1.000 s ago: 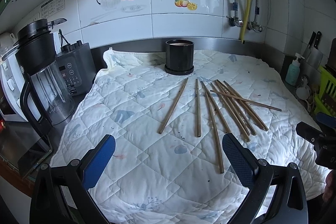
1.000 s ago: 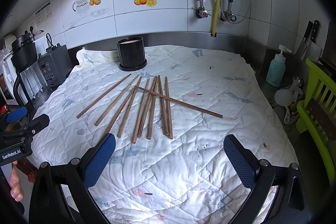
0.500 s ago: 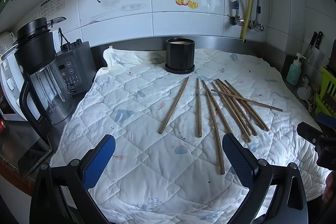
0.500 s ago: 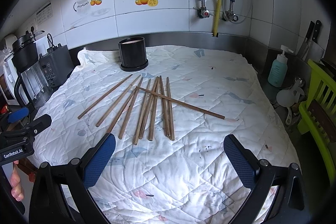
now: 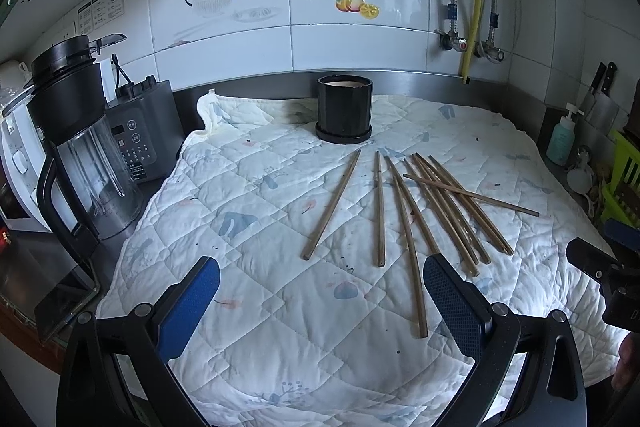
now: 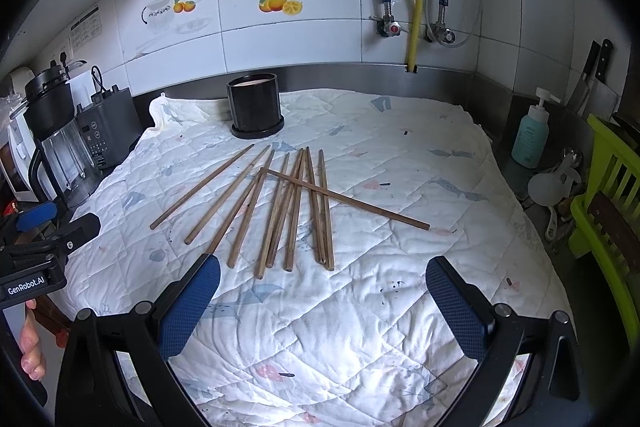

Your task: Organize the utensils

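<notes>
Both claws, left claw (image 5: 320, 307) and right claw (image 6: 322, 303), spread empty at frame bottom, wooden chopsticks (image 6: 280, 211) mid-frame, black holder (image 6: 256, 107) above.

A: What lies on the quilted cloth (image 5: 248, 211)?

B: Wooden chopsticks (image 5: 400, 211), fanned out, tips toward a black cylindrical holder (image 5: 344, 109) on its saucer by the steel backsplash. 1 chopstick (image 5: 472, 194) lies crosswise over the right-hand bunch.

A: And the left gripper (image 5: 320, 299)?

B: Jaws spread wide, blue pads (image 5: 188, 303) above the cloth's near part, nothing between them (1 long chopstick ends just beside the right pad).

A: The edges?

B: A blender (image 5: 76, 143) at left; the right gripper (image 5: 600, 267) pokes in at right, its jaws unclear.
</notes>
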Tool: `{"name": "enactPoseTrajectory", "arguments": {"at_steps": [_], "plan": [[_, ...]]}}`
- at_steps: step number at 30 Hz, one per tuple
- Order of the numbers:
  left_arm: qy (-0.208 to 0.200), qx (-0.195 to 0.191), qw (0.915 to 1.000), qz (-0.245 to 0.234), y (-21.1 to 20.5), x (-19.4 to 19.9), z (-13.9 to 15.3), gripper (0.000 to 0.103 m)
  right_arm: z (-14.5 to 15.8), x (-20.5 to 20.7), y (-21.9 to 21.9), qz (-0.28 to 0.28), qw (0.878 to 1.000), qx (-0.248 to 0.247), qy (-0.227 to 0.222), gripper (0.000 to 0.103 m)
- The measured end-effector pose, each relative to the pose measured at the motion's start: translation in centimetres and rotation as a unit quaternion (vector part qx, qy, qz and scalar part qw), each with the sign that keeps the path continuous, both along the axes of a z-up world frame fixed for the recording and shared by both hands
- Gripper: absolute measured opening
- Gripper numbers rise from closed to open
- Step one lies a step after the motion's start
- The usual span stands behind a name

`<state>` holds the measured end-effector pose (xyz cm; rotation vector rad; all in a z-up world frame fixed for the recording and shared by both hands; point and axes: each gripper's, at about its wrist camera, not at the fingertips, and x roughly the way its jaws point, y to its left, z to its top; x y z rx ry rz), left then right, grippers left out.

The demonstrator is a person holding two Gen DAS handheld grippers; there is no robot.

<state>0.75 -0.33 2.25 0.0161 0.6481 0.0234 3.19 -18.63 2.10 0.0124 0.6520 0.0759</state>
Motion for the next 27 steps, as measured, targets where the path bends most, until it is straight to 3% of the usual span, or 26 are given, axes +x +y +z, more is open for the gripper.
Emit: {"name": "enactPoseTrajectory", "arguments": {"at_steps": [21,27], "plan": [[0.029,-0.024,0.9991,-0.017,0.0,2.3,-0.6,0.103,-0.5,0.9,-0.9,0.001,1.0,0.008,0.011,0.103],[0.031,-0.016,0.9993,-0.014,0.2,3.5,-0.9,0.103,-1.0,1.7,-1.5,-0.001,1.0,0.01,0.018,0.103]]}}
